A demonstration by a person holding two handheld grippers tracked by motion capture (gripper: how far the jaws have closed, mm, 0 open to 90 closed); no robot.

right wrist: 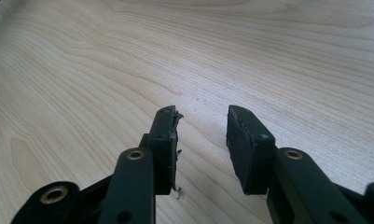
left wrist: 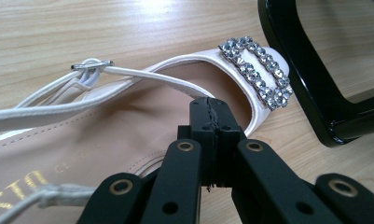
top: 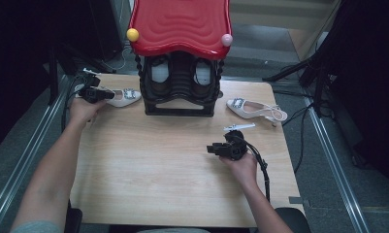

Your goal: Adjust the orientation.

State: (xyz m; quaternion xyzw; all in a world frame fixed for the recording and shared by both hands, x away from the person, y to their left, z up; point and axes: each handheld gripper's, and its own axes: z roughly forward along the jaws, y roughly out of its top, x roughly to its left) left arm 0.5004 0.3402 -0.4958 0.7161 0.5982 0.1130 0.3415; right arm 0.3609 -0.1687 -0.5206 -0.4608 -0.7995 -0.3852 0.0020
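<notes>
Wooden table (top: 148, 165), two white sandals (top: 123, 97) (top: 252, 108), black rack (top: 180, 94)

Even overhead light brightens the wooden table (top: 172, 160) while the room around it falls dark, glare whitens the wood in the left gripper view, and the foreground jaws look soft.

Left gripper (left wrist: 211, 109) over white slingback shoe (left wrist: 142, 116), jaws pressed together, tips above the tan insole near the toe. Rhinestone buckle (left wrist: 259, 72) on toe band just beyond. Black rack frame (left wrist: 310, 79) right of shoe. Light wooden table (left wrist: 82, 32) beneath.
</notes>
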